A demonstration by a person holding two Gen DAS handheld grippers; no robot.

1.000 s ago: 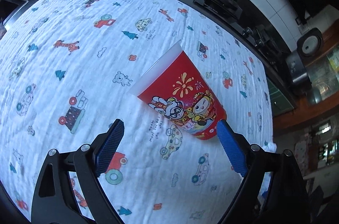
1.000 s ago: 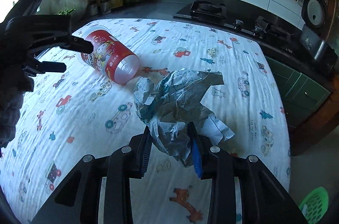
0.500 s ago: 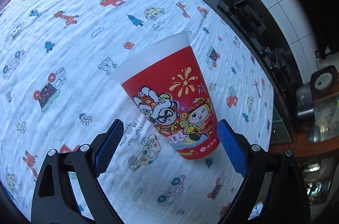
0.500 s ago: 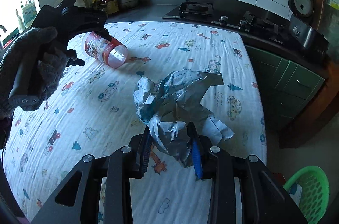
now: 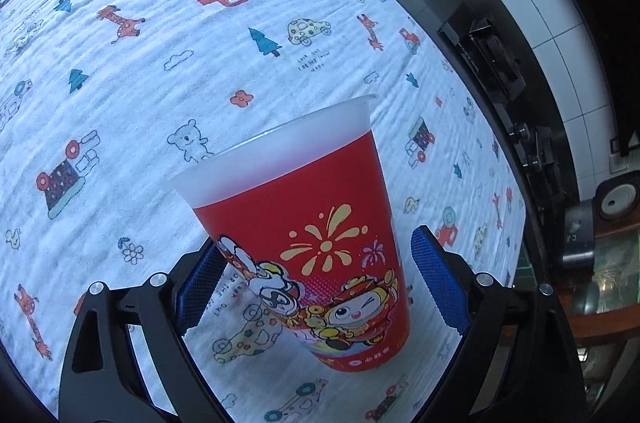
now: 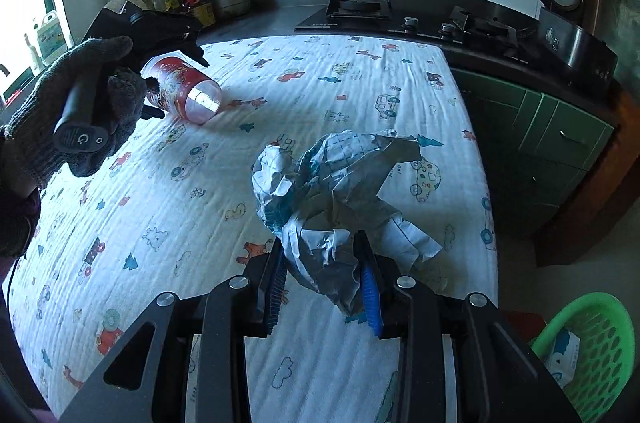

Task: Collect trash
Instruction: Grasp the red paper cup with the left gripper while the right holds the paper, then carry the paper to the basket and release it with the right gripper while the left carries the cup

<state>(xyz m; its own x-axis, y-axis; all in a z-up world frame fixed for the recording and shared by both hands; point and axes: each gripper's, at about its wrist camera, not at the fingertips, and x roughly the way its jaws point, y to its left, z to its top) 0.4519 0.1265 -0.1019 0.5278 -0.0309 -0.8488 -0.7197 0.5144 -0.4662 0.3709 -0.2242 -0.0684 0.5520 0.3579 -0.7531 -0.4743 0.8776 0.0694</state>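
On the table [image 6: 360,71], covered by a white cartoon-print cloth [image 5: 160,63], a red cup [image 5: 320,243] lies on its side. Left claw [image 5: 316,279] straddles the cup's lower body, jaws apart; blue pads flank it, contact not evident. Right claw [image 6: 322,285] is clamped on a crumpled paper wad [image 6: 336,191], held above the cloth. Gloved hand [image 6: 80,119] grips the left handle. Green basket [image 6: 588,355] sits on the floor beside the table, lower right
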